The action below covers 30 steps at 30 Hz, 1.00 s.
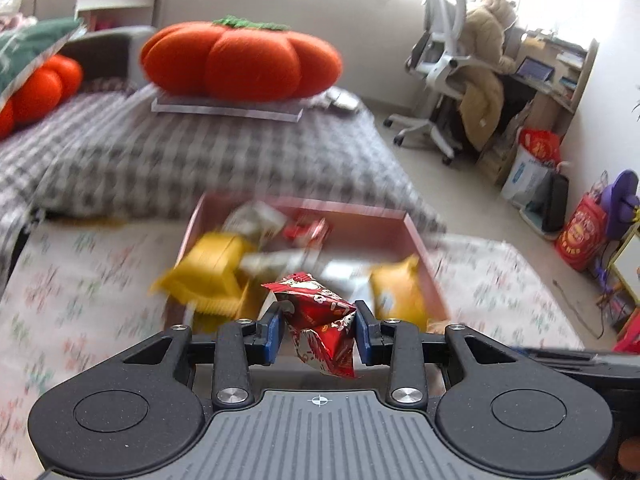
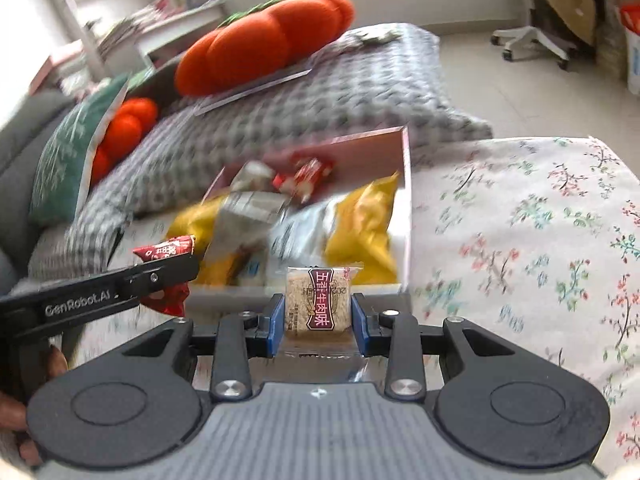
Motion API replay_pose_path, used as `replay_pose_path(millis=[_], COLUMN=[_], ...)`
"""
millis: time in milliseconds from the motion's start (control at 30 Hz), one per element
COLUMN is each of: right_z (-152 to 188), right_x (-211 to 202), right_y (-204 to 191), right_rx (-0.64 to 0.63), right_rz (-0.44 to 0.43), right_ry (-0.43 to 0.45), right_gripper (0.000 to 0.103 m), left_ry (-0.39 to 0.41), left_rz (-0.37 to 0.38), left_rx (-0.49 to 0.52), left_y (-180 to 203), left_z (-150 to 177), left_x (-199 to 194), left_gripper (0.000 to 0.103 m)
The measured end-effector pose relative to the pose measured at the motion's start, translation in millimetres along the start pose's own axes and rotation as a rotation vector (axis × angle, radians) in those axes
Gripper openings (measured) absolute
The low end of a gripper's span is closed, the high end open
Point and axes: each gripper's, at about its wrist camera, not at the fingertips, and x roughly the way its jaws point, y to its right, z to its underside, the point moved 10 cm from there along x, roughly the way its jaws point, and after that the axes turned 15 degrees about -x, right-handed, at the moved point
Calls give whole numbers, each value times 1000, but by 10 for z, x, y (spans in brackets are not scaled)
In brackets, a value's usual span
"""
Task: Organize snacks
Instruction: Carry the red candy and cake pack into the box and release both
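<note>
Floral bedsheet (image 2: 520,240) underneath, pink box (image 1: 420,240) of snacks resting on it; left gripper (image 1: 320,326) is clamped on a red snack packet (image 1: 324,320), right gripper (image 2: 318,320) pinches a clear-wrapped beige snack square (image 2: 318,300), both just in front of the box

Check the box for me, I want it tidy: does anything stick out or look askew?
Yes. In the pink cardboard box, a yellow snack bag hangs over the left wall, tilted, half outside.
</note>
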Motion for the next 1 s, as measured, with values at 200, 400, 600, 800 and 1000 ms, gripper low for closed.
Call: replay_pose_path(millis=[200, 400, 600, 800, 1000], right_z=[-282, -452, -609, -723, -497], right_x=[172, 412, 627, 662, 321], right_y=[332, 508, 538, 572, 661], right_rx=[112, 134, 103, 138, 128], right_rz=[3, 5, 11, 18, 79], right_ry=[27, 32, 37, 73, 63], right_gripper=[32, 32, 32, 38, 52], left_ry=[-11, -73, -87, -62, -31], left_rz=[26, 36, 35, 53, 32], left_rx=[7, -45, -119, -129, -184], left_y=[234, 208, 139, 134, 34], left_z=[-317, -398, -403, -416, -451], left_x=[416, 804, 1072, 1000, 583], left_gripper=[34, 34, 35, 47, 51])
